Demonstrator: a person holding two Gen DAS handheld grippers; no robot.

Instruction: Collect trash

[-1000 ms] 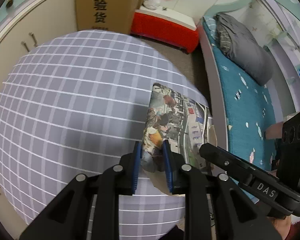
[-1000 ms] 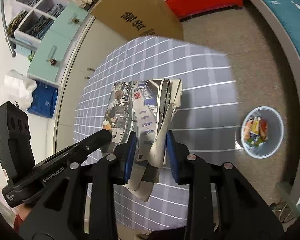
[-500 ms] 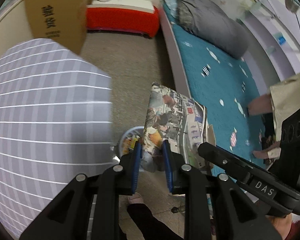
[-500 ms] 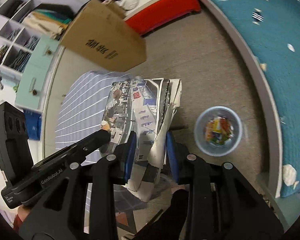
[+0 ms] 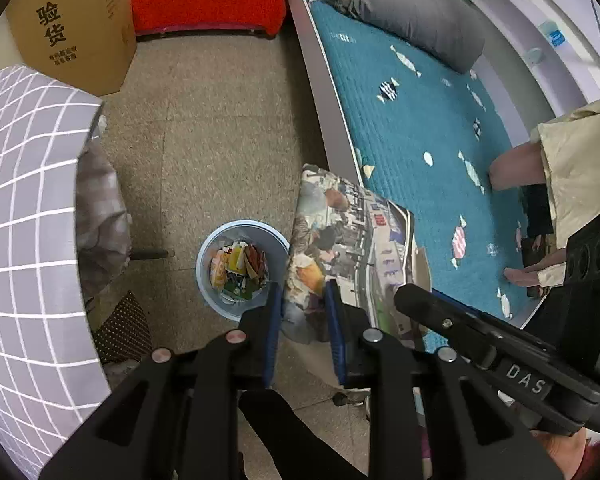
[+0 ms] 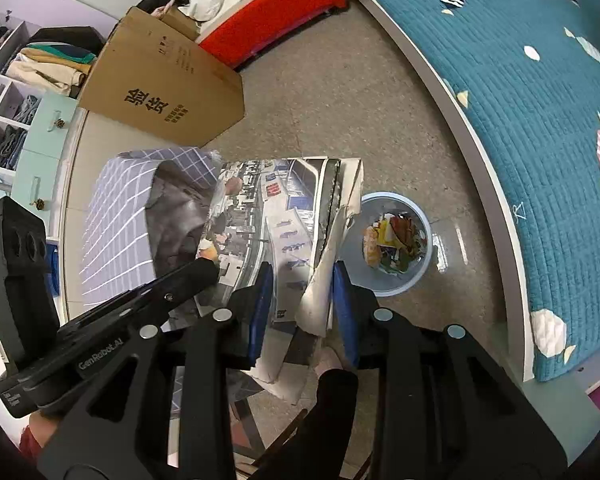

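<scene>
Left wrist shows us a seated person's legs [image 5: 514, 168] (unseen from the right), while both grippers [image 5: 302, 312] [image 6: 302, 292], jaws narrowly parted, clamp one newspaper [image 5: 340, 236] beside one trash bin [image 6: 416, 216].

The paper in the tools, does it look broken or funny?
Yes. The printed paper is crumpled, and its right edge is torn and ragged, showing white backing. Both the left tool and the right tool pinch it, beside the blue bin that already holds wrappers.
</scene>
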